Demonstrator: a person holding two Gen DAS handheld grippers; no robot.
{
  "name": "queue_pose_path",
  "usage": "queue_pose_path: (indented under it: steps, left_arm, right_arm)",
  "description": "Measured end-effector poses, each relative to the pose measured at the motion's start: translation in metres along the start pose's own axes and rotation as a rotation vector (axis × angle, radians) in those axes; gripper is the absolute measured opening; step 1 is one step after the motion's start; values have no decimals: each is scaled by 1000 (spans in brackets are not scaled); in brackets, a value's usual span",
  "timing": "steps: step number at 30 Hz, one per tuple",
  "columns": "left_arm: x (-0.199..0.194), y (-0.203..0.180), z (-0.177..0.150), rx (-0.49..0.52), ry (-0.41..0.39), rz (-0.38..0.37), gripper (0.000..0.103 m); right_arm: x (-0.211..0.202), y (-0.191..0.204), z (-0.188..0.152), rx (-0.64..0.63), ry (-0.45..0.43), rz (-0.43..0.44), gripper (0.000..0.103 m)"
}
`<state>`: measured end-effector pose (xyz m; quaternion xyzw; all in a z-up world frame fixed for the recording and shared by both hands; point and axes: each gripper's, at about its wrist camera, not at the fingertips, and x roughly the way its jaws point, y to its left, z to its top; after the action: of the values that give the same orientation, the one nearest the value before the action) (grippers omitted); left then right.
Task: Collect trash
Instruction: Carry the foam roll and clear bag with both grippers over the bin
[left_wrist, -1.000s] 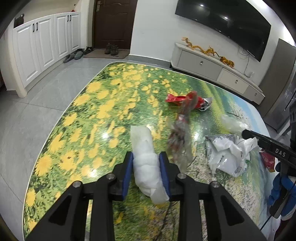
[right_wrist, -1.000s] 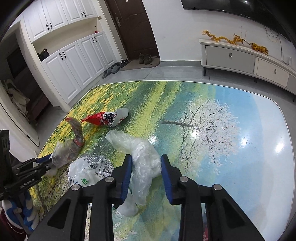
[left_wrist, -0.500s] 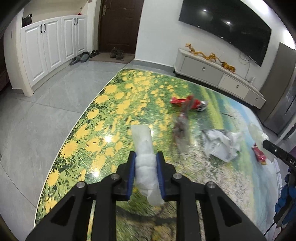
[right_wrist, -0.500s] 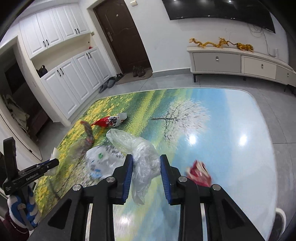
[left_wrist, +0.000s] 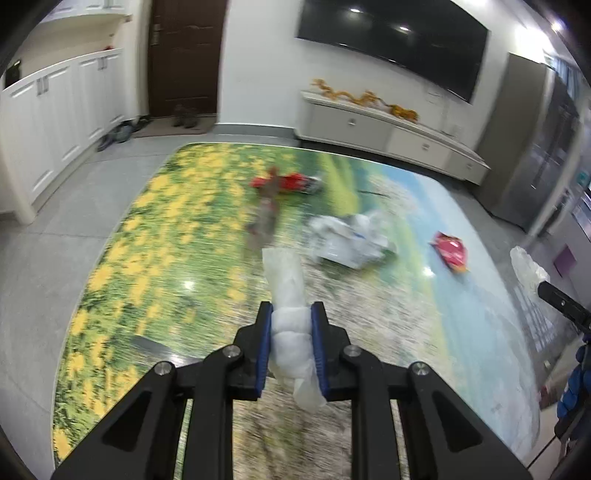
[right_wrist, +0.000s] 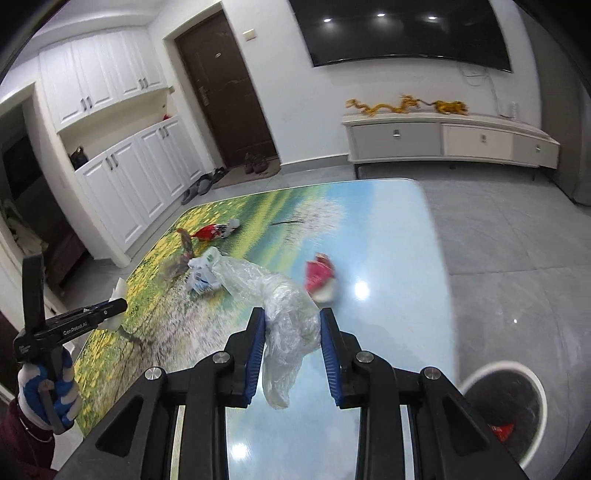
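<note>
Both grippers loaded above the table, trash bin off its right corner.

We see the left gripper (left_wrist: 291, 343) clamped on a white paper wad (left_wrist: 290, 325), the right gripper (right_wrist: 293, 347) pinching a clear plastic bag (right_wrist: 284, 310); both tilt downward over the table (right_wrist: 399, 236), open floor beyond its edges, bin (right_wrist: 504, 406) beside it.

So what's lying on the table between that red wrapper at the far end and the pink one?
In the left wrist view, a crumpled white bag lies between the red wrapper and the pink wrapper; a brownish wrapper lies beside it.
</note>
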<state>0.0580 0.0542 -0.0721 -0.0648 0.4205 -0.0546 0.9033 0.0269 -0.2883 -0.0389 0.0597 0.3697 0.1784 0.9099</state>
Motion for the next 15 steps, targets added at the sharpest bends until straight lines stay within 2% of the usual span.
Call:
queue_pose_path:
  steps: [6,15]
  left_arm:
    - [1,-52,-7,119,32,-68,19]
    - [20,-169,-3,353,88,-227,19]
  right_arm:
    - [-41,-47,-31,124,-33,-85,28]
    - [-79,-127,-65,312,-58,-221,28]
